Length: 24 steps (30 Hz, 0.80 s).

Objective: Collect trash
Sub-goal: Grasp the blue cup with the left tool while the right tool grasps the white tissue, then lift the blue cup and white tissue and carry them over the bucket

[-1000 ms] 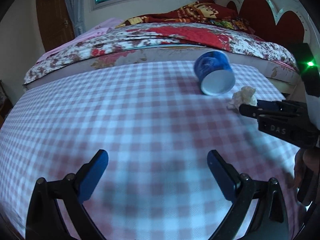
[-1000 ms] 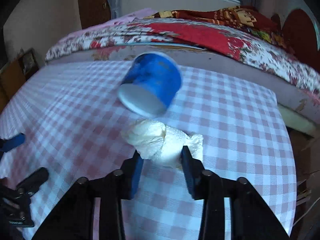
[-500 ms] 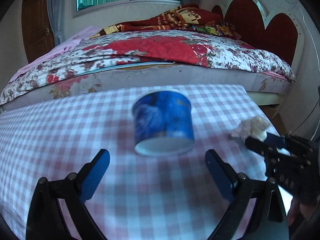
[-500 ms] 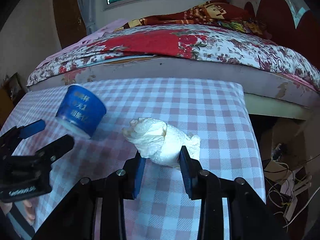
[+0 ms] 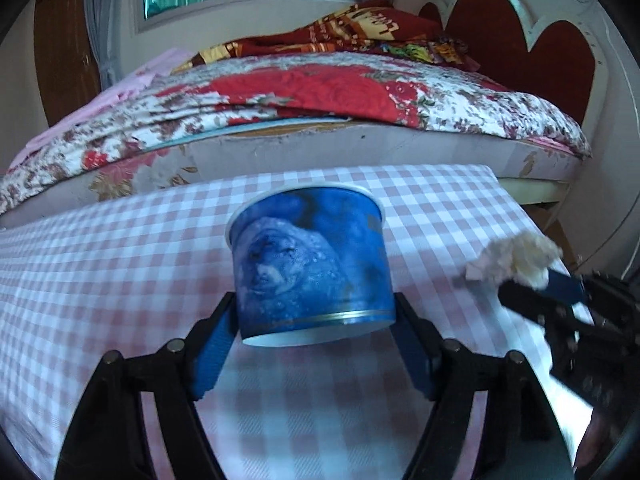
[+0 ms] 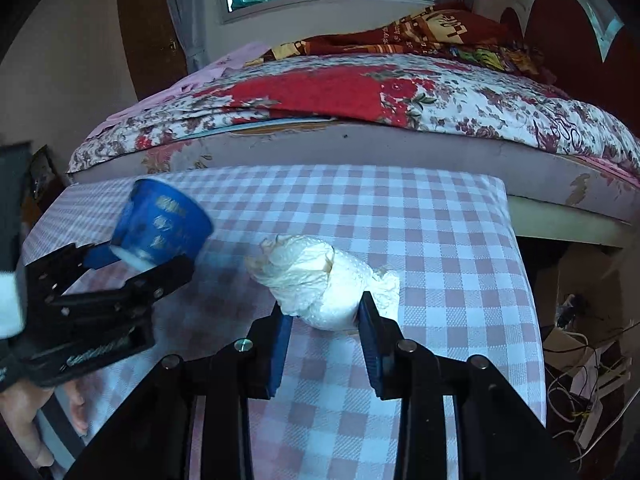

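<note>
A blue paper cup (image 5: 312, 268) lies on its side with its white base toward me, between the blue pads of my left gripper (image 5: 314, 320), which is shut on it near the base. It also shows in the right wrist view (image 6: 162, 226), held off the checked tablecloth (image 6: 440, 240). My right gripper (image 6: 323, 320) is shut on a crumpled white tissue wad (image 6: 320, 280) and holds it above the cloth. The wad and the right gripper also show at the right of the left wrist view (image 5: 516, 260).
The table with the pink-and-white checked cloth (image 5: 100, 260) ends at a right edge (image 6: 524, 280). A bed with a floral cover (image 5: 320, 96) stands right behind it. Cables and a power strip (image 6: 588, 404) lie on the floor to the right.
My left gripper moved up to the blue cup and closed on it, then lifted it. My right gripper kept its hold on the tissue wad and stayed raised.
</note>
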Tool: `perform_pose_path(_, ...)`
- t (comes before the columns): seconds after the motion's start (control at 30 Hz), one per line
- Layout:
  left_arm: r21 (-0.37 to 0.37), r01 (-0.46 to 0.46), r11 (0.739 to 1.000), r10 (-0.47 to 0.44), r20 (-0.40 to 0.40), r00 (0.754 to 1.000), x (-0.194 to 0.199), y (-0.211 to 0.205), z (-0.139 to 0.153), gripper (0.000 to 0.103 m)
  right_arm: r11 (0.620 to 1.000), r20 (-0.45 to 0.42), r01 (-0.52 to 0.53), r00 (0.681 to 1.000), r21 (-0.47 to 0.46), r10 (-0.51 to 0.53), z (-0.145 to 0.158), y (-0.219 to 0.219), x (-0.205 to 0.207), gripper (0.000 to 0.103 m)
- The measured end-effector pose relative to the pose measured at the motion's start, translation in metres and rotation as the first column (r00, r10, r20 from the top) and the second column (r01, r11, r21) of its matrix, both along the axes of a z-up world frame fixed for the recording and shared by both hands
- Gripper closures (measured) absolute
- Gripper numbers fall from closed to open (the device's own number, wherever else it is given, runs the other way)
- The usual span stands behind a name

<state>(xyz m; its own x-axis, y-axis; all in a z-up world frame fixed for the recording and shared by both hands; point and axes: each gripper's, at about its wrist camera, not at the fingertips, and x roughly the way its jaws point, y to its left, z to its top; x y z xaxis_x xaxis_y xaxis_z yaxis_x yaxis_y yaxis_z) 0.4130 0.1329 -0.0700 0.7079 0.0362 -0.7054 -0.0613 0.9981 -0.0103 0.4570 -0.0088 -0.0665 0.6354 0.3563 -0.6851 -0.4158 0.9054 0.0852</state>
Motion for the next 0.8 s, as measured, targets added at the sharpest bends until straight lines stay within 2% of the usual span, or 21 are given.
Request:
perform_pose_path(0.3, 0.032, 0.014, 0.999, -0.016, 0.043, 0.999, -0.063, 0.006, 0.027, 0.028, 0.999, 0.032, -0.024, 0.999, 0.037, 0.023, 0.024, -0.004, -0.054, 0.069)
perform_pose_path(0.63, 0.100, 0.041, 0.994, -0.047, 0.059, 0.997, -0.131, -0.014, 0.042, 0.028, 0.997, 0.097, -0.047, 0.994, 0.059, 0.041, 0.051, -0.021, -0.134, 0.069)
perform_pose_path(0.8, 0.086, 0.041, 0.995, -0.048, 0.084, 0.995, -0.164, -0.023, 0.051, 0.028, 0.996, 0.129, -0.041, 0.991, 0.073, 0.031, 0.061, -0.039, -0.173, 0.069)
